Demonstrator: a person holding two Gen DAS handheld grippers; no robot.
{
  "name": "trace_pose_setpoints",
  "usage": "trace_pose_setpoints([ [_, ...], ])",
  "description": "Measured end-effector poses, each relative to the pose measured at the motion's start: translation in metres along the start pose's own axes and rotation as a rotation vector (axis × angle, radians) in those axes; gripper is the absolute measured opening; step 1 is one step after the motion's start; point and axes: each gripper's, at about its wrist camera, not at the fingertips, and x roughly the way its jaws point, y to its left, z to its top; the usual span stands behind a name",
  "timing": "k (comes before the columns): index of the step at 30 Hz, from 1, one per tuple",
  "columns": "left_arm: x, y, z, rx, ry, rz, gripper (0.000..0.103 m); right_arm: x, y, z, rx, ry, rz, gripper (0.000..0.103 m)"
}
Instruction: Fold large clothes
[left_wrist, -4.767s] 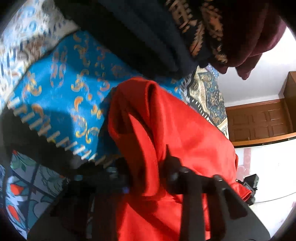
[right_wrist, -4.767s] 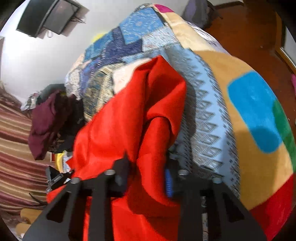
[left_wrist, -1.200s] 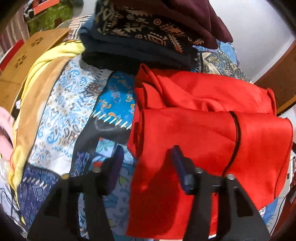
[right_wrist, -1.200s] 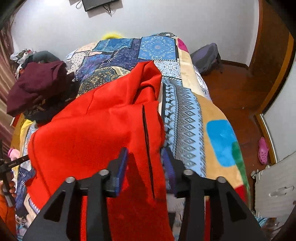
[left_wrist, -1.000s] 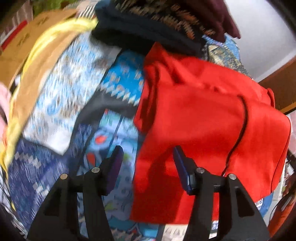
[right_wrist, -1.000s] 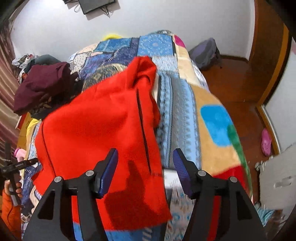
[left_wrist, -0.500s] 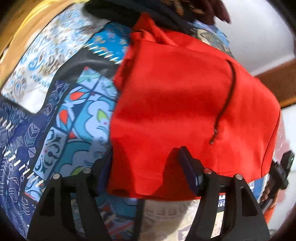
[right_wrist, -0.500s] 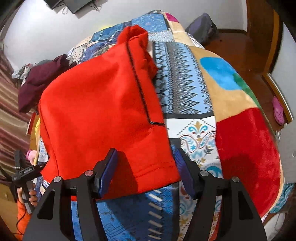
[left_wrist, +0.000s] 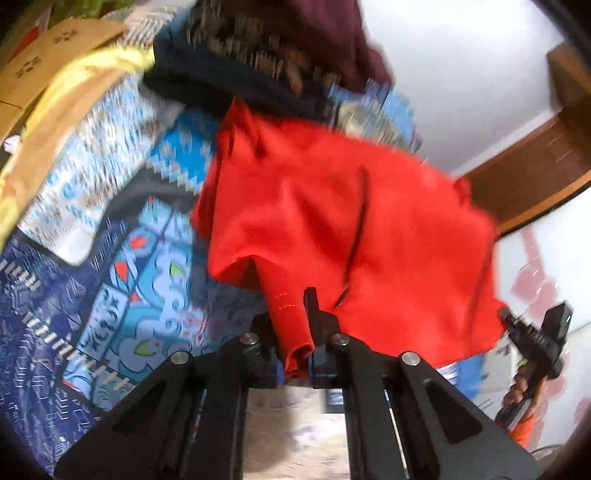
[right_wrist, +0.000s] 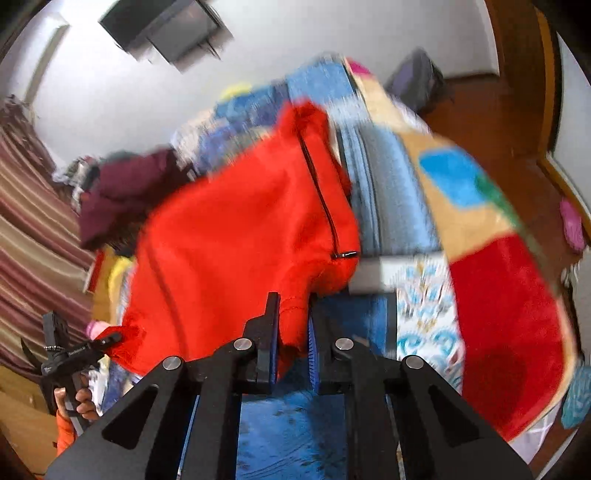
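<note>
Both grippers, left gripper (left_wrist: 295, 332) and right gripper (right_wrist: 291, 325), pinch the red garment's (left_wrist: 351, 229) near hem, so next I think they fold it over onto the bed (right_wrist: 498, 295).

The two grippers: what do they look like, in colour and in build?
The left gripper and right gripper are alike: matte black angular frames with triangular cut-outs, round silver screws at the joints and blue pads inside the fingers. An orange sleeve shows at each hand.
</note>
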Motion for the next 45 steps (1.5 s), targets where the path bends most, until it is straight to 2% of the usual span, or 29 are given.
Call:
trace_pose_setpoints([
  [3,-0.039,-0.014,0.013,0.016,-0.099,-0.06,0.007,-0.029,0.018,0.016,-0.035,-0.084,0.041,0.011],
  [9,-0.105,-0.063,0.031,0.12,-0.293,-0.103,0.006,-0.073,0.058,0.049,-0.088,-0.239,0.094,0.011],
  [12,-0.13,-0.083,0.042,0.156,-0.374,-0.113,0.006,-0.078,0.075,0.071,-0.122,-0.283,0.094,0.011],
  [16,-0.139,-0.094,0.068,0.163,-0.424,-0.091,0.006,-0.066,0.086,0.107,-0.14,-0.316,0.071,0.011],
  [19,-0.123,-0.091,0.093,0.137,-0.426,-0.039,0.006,-0.05,0.088,0.129,-0.145,-0.31,0.047,0.011],
  [23,-0.073,-0.075,0.13,0.073,-0.384,0.058,0.006,-0.004,0.089,0.158,-0.139,-0.265,-0.011,0.011],
  [27,-0.004,-0.046,0.156,-0.021,-0.279,0.147,0.006,0.059,0.08,0.176,-0.133,-0.182,-0.079,0.011],
  [31,0.048,-0.029,0.168,-0.058,-0.175,0.215,0.007,0.112,0.066,0.185,-0.114,-0.094,-0.132,0.015],
  [33,0.062,-0.031,0.169,-0.047,-0.144,0.193,0.008,0.124,0.059,0.188,-0.091,-0.065,-0.143,0.016],
  [34,0.063,-0.034,0.169,-0.033,-0.138,0.19,0.011,0.126,0.058,0.19,-0.084,-0.058,-0.147,0.017],
  [36,0.06,-0.048,0.167,0.037,-0.147,0.217,0.022,0.124,0.059,0.192,-0.088,-0.05,-0.152,0.026],
  [37,0.056,-0.054,0.167,0.07,-0.164,0.234,0.033,0.118,0.062,0.192,-0.1,-0.057,-0.157,0.03],
  [38,0.05,-0.062,0.165,0.106,-0.189,0.253,0.044,0.111,0.064,0.192,-0.114,-0.071,-0.165,0.039],
  [39,0.04,-0.07,0.162,0.142,-0.223,0.27,0.049,0.104,0.068,0.192,-0.13,-0.091,-0.175,0.049],
  [41,0.024,-0.083,0.157,0.195,-0.273,0.29,0.063,0.087,0.074,0.19,-0.171,-0.137,-0.202,0.059],
  [42,0.014,-0.088,0.154,0.219,-0.298,0.295,0.065,0.077,0.077,0.188,-0.198,-0.159,-0.214,0.064],
  [43,0.006,-0.09,0.15,0.232,-0.314,0.297,0.071,0.07,0.079,0.185,-0.224,-0.168,-0.229,0.067],
  [45,-0.008,-0.087,0.142,0.234,-0.343,0.303,0.086,0.062,0.079,0.178,-0.265,-0.164,-0.249,0.08],
])
